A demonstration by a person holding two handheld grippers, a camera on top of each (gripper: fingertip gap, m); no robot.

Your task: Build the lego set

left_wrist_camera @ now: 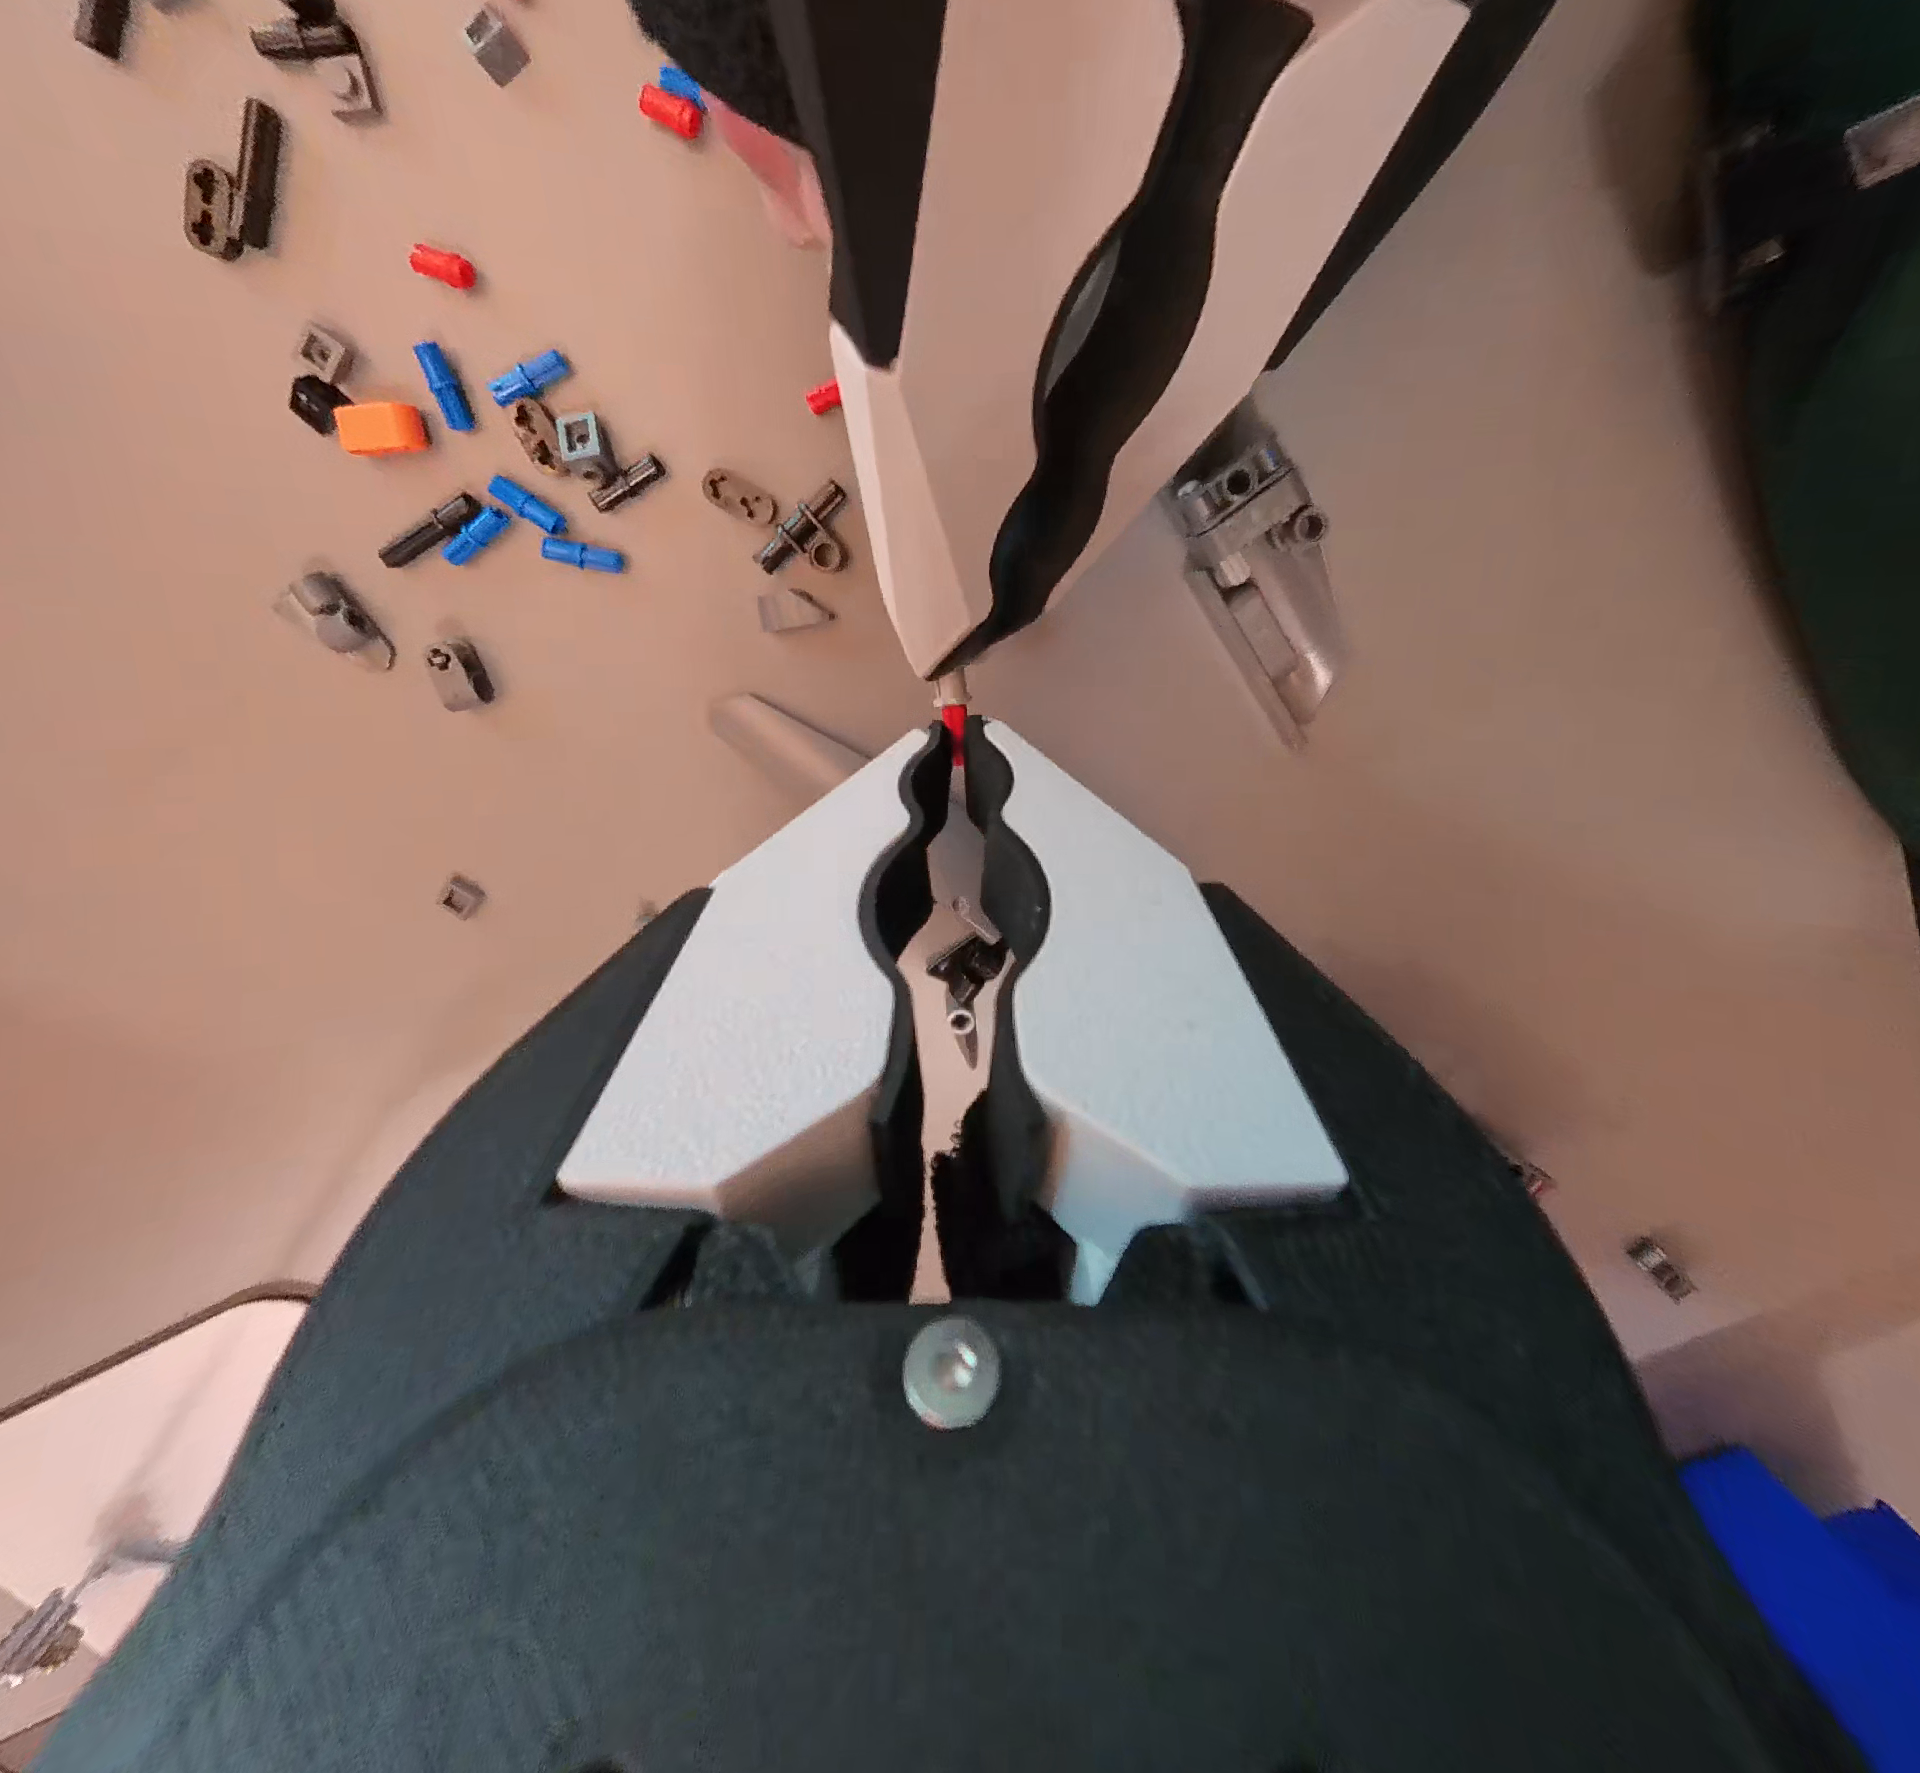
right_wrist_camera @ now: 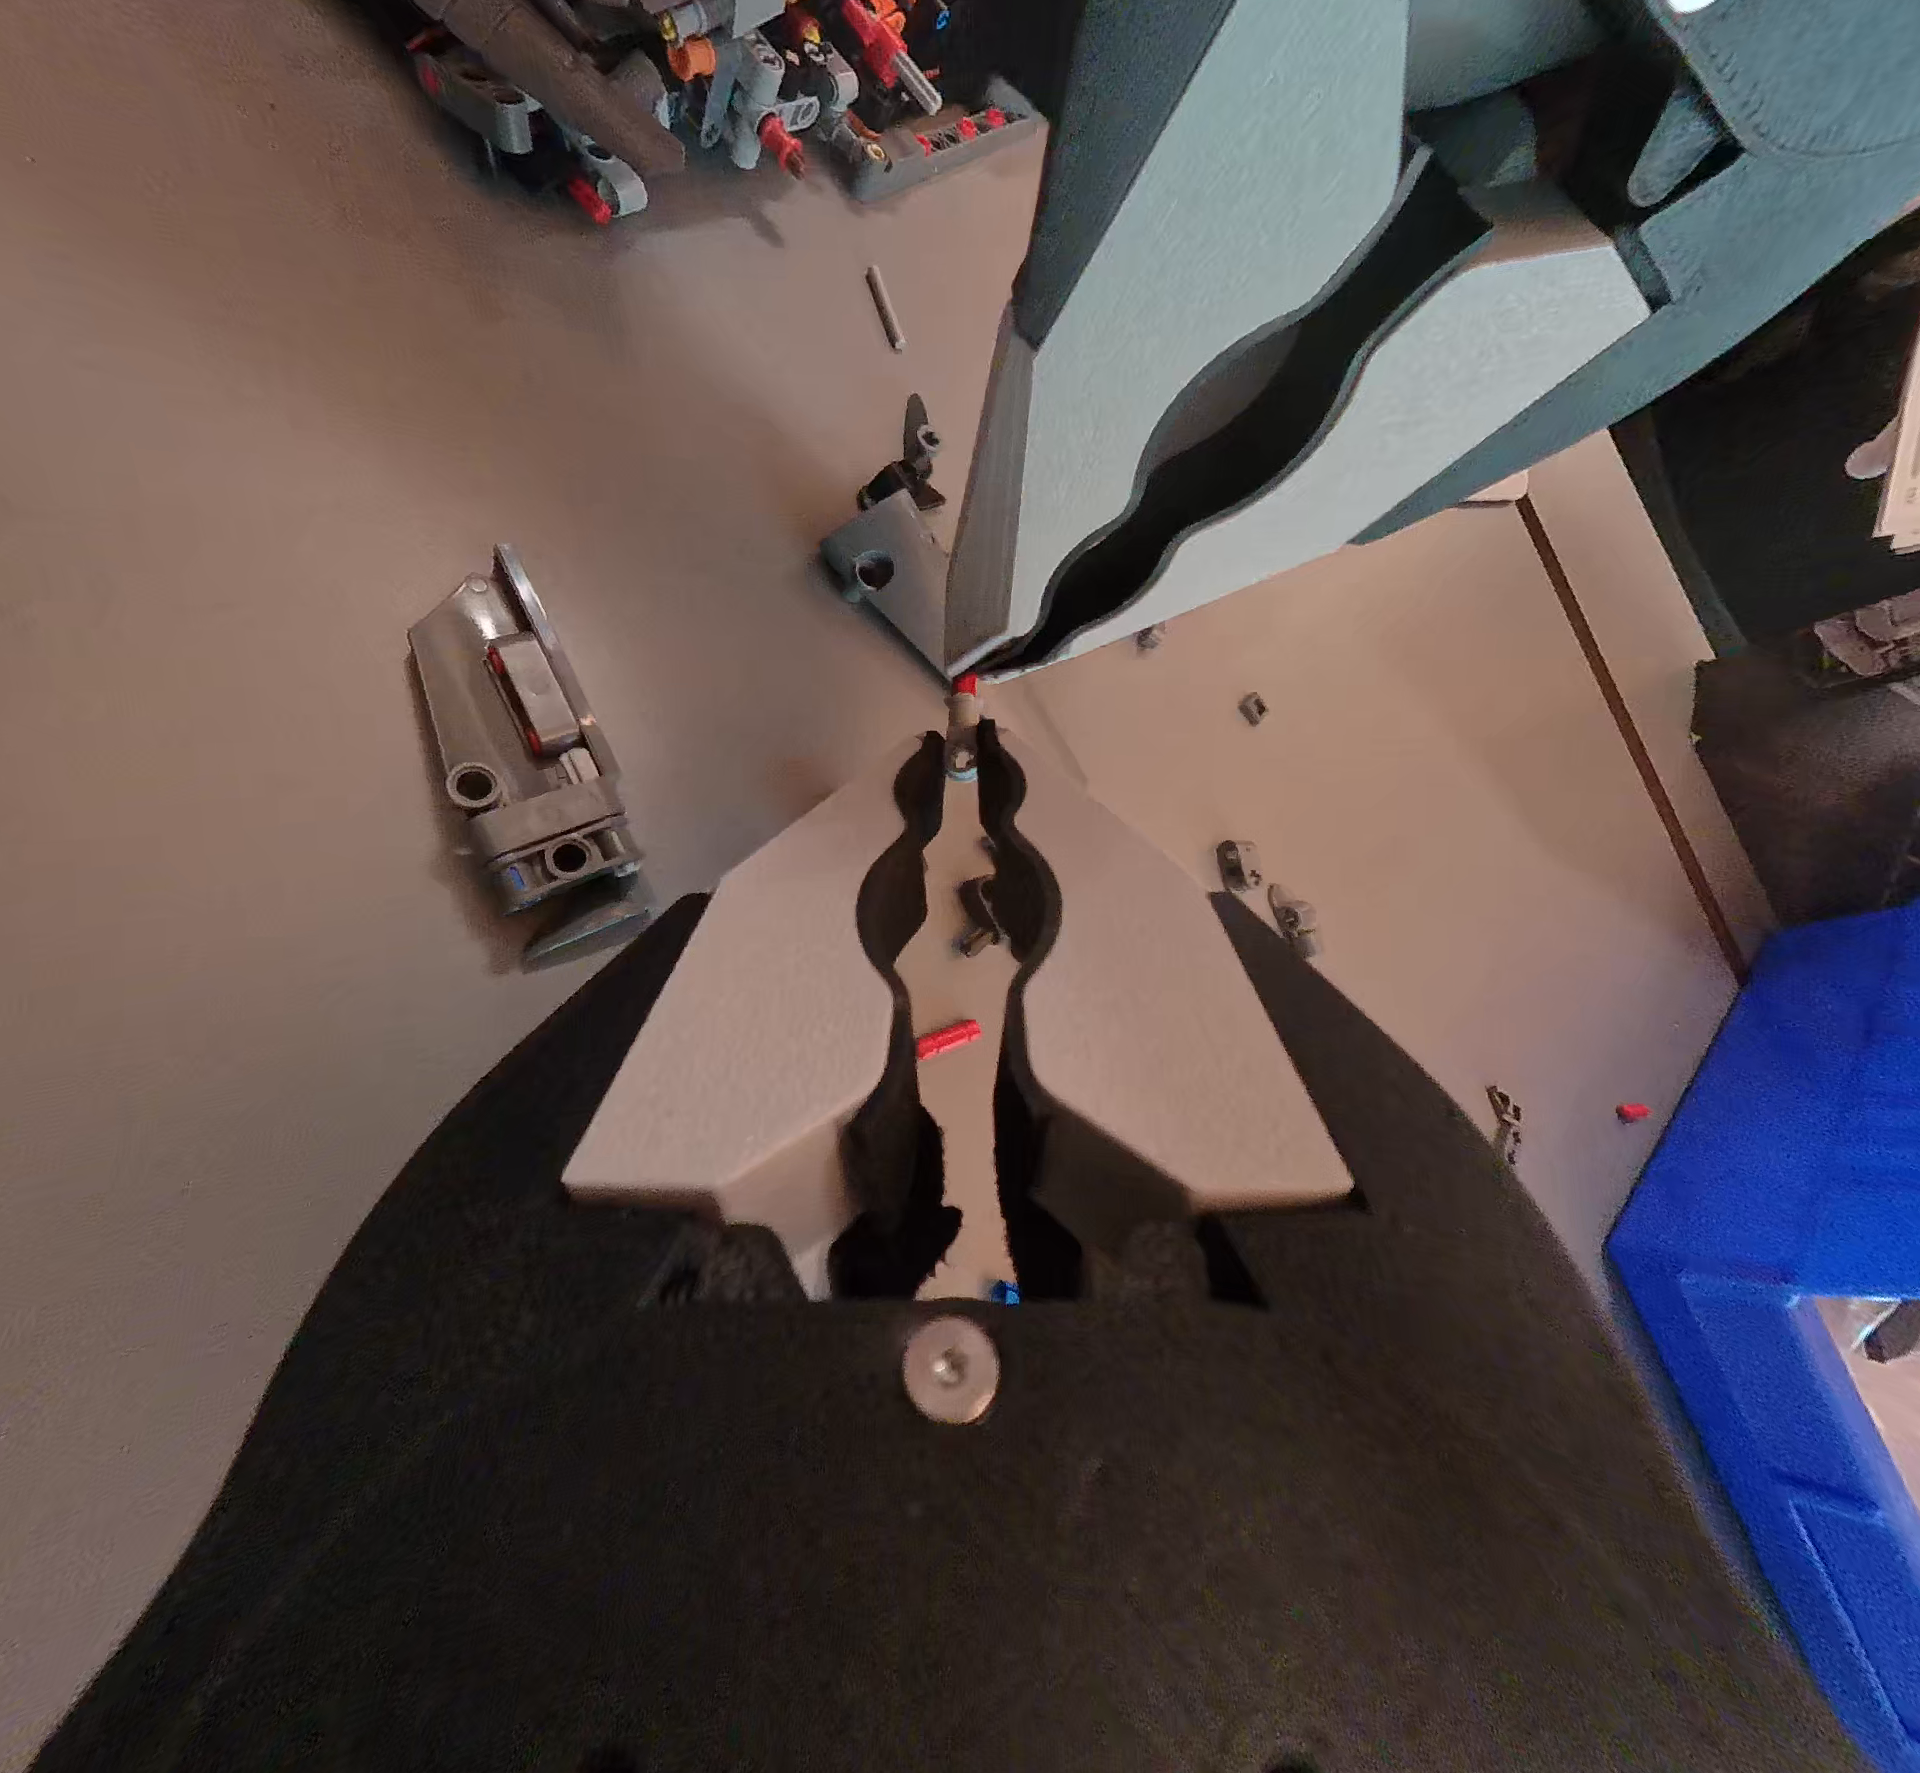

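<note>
My two grippers met tip to tip above the table [right_wrist_camera: 260,476], so no room was left between them. To the left of my left gripper [left_wrist_camera: 954,736] many loose pieces [left_wrist_camera: 499,466] lay close together, with only narrow gaps. A grey sub-assembly [right_wrist_camera: 525,747] blocked the left of my right gripper [right_wrist_camera: 958,736]. The big model [right_wrist_camera: 644,9] closed the far side. A blue bin [right_wrist_camera: 1787,1152] stood at the right edge.

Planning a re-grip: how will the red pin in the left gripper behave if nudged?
The red pin looks rigid, small and probably light. Only the left gripper tips pinch it, so it may twist or slip. Being round, it would likely roll if dropped.
</note>
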